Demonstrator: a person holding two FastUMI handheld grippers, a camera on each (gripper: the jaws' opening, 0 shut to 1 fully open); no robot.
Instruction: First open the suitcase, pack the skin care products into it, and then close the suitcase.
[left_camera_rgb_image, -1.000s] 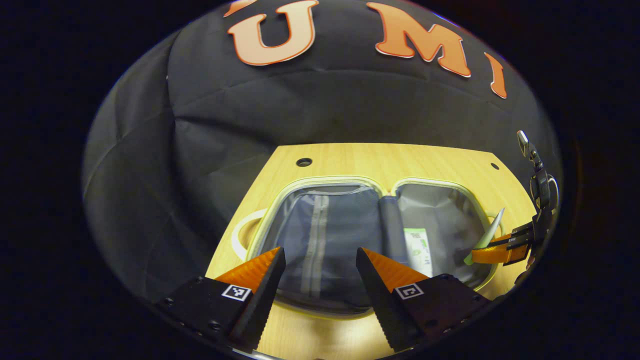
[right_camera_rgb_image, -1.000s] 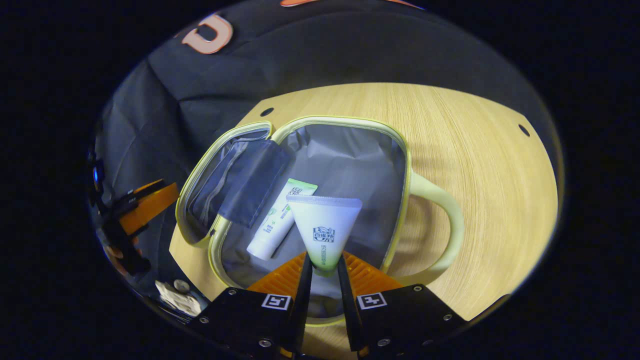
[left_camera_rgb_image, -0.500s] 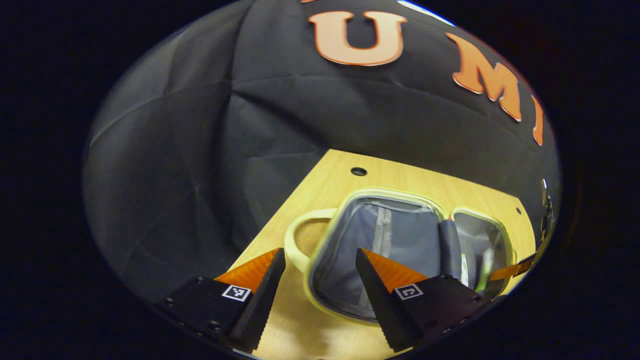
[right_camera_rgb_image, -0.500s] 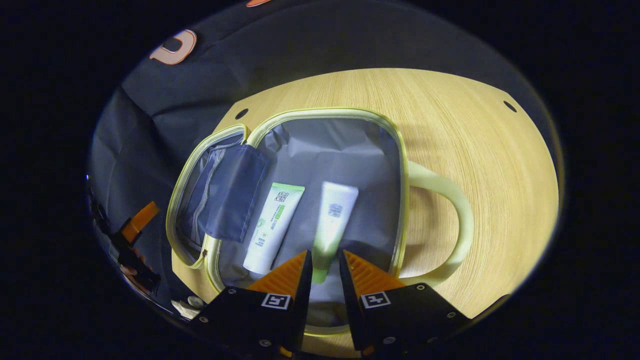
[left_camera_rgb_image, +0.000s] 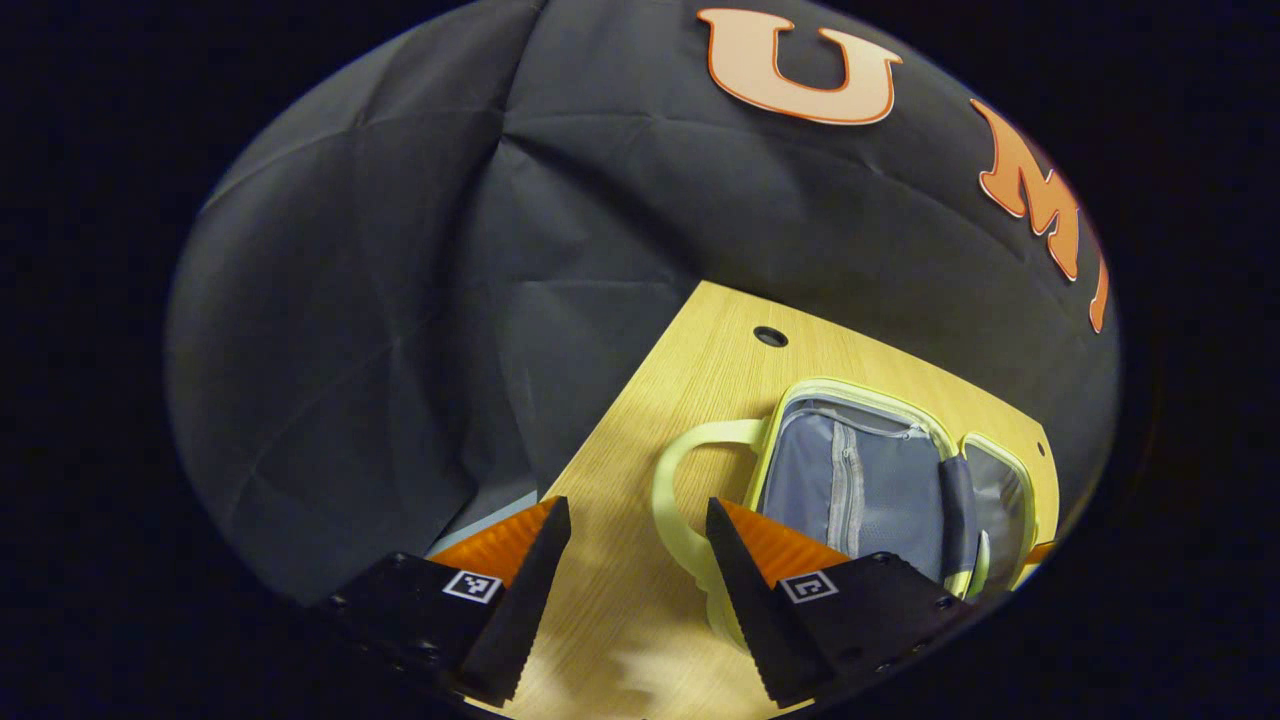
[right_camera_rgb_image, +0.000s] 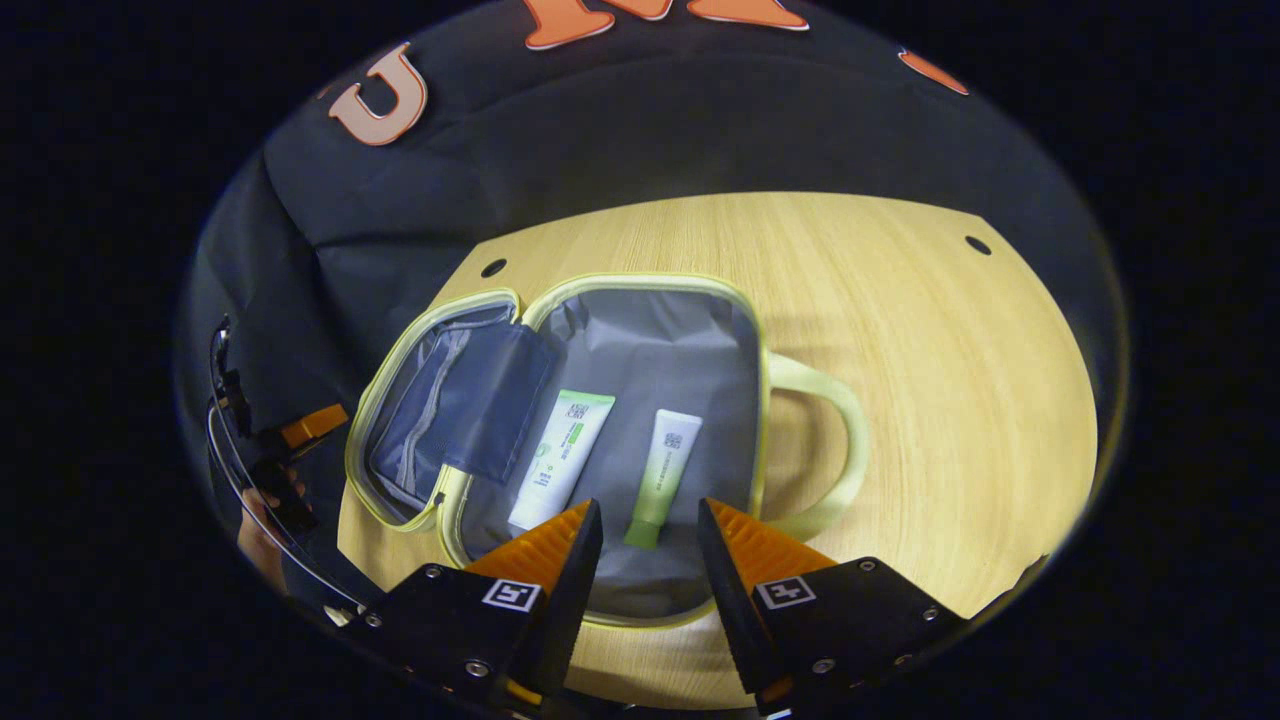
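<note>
**Two tubes lie in the open suitcase, both grippers empty**

In the right gripper view the suitcase (right_camera_rgb_image: 640, 330) lies spread open on the wooden table (right_camera_rgb_image: 930, 400), its pale yellow-green rim framing two grey-lined halves; the right half holds two skin care tubes side by side — a white tube with a green band (right_camera_rgb_image: 562, 458) and, just to its right, a slimmer tube fading to green (right_camera_rgb_image: 663, 477), the two apart and not touching; the left half carries a dark zipped mesh pocket (right_camera_rgb_image: 470, 410); a looped handle (right_camera_rgb_image: 835, 450) juts from the suitcase's right edge onto the table. The right gripper (right_camera_rgb_image: 650, 545) hovers over the near edge of the suitcase, fingers parted and holding nothing; the slim tube's cap lies between and beyond the tips. The left gripper (left_camera_rgb_image: 630, 545) is spread wide and empty above the table; in the left gripper view the suitcase's other handle (left_camera_rgb_image: 685, 500) sits just ahead of its right finger — whether they touch I cannot tell.
</note>
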